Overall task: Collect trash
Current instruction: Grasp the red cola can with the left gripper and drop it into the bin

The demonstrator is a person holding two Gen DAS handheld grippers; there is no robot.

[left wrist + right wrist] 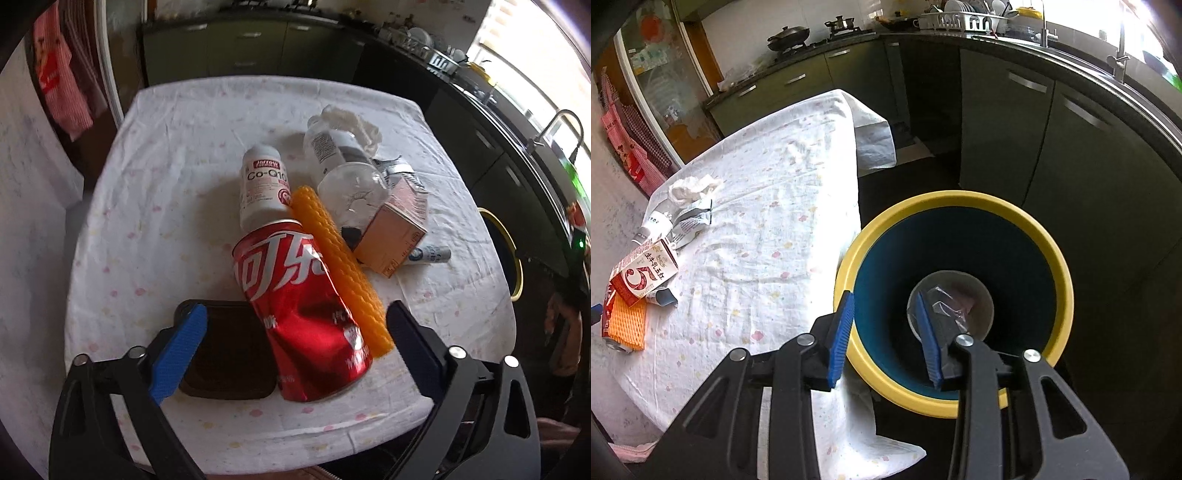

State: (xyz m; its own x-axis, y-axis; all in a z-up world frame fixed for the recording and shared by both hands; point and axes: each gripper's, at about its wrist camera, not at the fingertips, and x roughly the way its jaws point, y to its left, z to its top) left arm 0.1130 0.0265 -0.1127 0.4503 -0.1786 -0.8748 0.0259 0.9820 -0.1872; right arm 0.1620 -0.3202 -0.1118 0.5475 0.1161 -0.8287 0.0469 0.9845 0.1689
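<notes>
Right beside table [764,221] edge, bin [955,404]

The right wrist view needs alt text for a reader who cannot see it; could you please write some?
The right gripper, jaws open and empty, hangs over a yellow-rimmed bin that stands on the floor beside the table, with clear plastic at the bin's bottom. On the white cloth at left lie a red carton, orange foam netting and crumpled tissue.

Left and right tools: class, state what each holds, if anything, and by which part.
Nothing is held. The left tool stands open around the crushed red can, pads not pressing it. The right tool is open and empty above the bin.
</notes>
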